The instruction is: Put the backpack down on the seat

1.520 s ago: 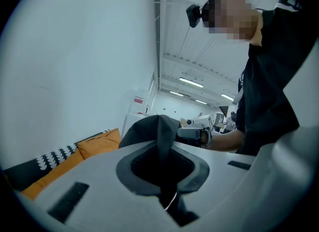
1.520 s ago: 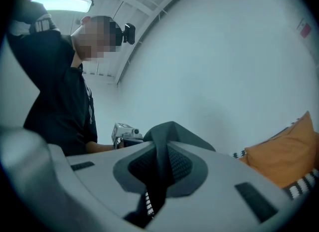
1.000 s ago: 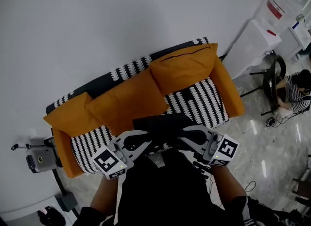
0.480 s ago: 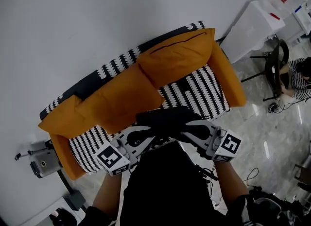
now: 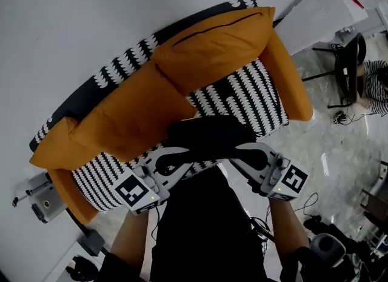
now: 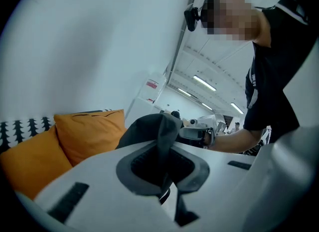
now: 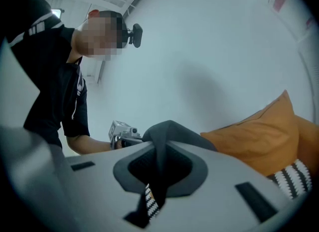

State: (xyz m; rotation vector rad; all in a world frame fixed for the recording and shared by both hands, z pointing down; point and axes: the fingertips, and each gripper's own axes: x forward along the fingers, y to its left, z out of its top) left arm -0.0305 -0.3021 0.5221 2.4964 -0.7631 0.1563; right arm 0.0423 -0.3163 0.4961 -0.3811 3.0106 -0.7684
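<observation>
Left claw [image 5: 176, 158] and right claw [image 5: 242, 152] both clamped narrow on the backpack [image 5: 209, 136] (a fold of black fabric pinched in each). Backpack sits over the front edge of the sofa seat [image 5: 242, 99], in front of the orange cushions [image 5: 212, 47]. Can't tell if it touches the seat.

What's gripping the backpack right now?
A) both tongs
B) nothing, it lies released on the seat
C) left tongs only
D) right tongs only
A: the left tongs and the right tongs are each shut on a fold of the black backpack, held at the front of the sofa.
</observation>
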